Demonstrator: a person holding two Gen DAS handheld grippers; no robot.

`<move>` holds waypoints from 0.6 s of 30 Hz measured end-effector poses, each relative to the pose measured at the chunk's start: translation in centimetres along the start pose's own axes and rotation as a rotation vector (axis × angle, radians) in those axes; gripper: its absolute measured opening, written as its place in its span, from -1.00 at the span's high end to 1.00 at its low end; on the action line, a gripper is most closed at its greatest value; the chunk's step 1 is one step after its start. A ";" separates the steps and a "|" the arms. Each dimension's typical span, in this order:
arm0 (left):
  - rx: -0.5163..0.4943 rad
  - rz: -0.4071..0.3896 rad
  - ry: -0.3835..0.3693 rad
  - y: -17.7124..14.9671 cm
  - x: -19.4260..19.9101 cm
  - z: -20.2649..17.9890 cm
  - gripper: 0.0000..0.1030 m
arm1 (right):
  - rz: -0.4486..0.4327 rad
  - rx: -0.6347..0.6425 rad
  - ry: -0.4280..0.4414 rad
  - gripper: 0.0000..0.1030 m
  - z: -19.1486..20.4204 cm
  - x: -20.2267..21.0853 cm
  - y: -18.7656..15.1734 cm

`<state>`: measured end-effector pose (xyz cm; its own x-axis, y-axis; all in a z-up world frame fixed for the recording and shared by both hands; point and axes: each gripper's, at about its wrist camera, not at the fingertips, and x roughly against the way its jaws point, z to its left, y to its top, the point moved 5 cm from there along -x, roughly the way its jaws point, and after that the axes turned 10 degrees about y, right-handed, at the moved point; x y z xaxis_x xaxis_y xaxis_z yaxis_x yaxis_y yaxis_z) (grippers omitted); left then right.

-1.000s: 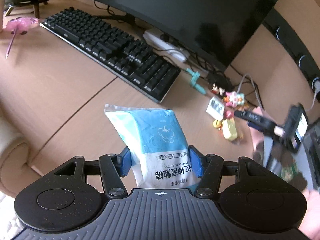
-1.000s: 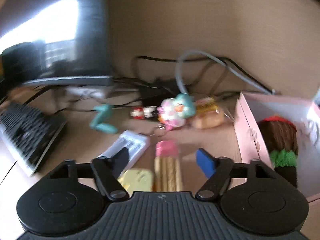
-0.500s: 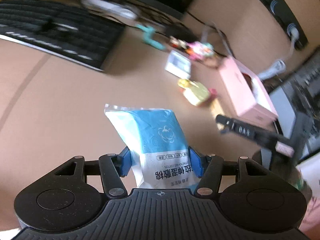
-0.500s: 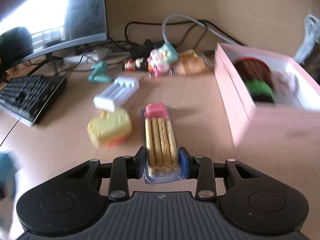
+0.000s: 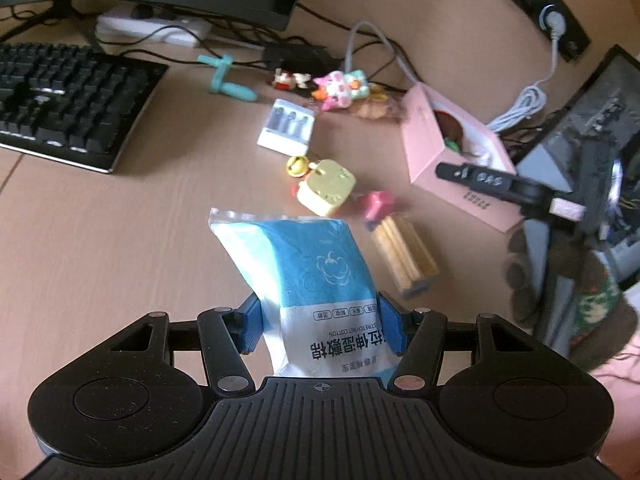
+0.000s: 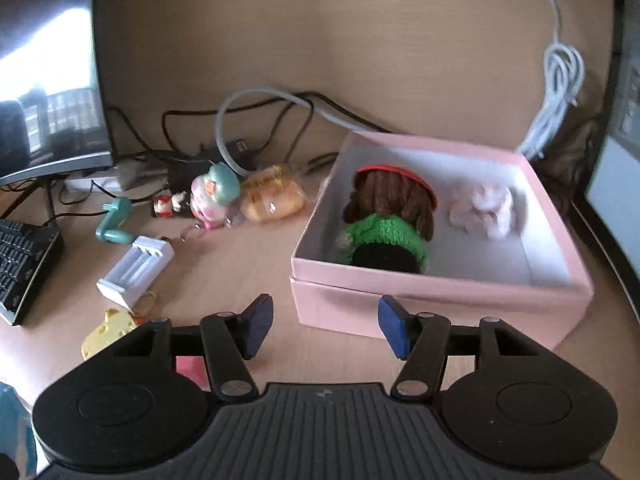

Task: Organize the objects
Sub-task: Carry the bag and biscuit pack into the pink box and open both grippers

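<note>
The left gripper (image 5: 320, 322) is clamped on the blue-and-white wet-wipe packet (image 5: 308, 280), held above the wooden desk (image 5: 100, 240). The right gripper (image 6: 320, 322) is opening with nothing between its blue pads, just in front of the pink box (image 6: 436, 300). Inside sit a brown plush doll (image 6: 394, 208) and a pale fluffy toy (image 6: 482, 208); the wafer-stick pack (image 5: 400, 248) lies on the desk beside a yellow cheese-shaped charm (image 5: 326, 188).

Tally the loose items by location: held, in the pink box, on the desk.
Held: 1, wet-wipe pack
In pink box: 2, plush doll, fluffy pink item
On desk: 7, biscuit pack, yellow charm, battery charger, teal tool, small figurine, pink-teal toy, wrapped bread
Total: 10
</note>
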<state>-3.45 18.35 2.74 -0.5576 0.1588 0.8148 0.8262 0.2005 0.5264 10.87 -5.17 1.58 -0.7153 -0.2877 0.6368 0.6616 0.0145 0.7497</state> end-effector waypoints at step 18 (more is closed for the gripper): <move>-0.066 0.023 0.090 0.4 -0.7 -3.2 -0.22 | 0.217 0.225 0.194 0.39 7.1 -0.6 -4.9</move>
<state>-2.43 15.25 3.18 -0.5313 0.0750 0.8439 0.8440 0.1331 0.5196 6.47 1.70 -1.16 -0.4937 -0.4307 0.7555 0.7116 0.2991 0.6357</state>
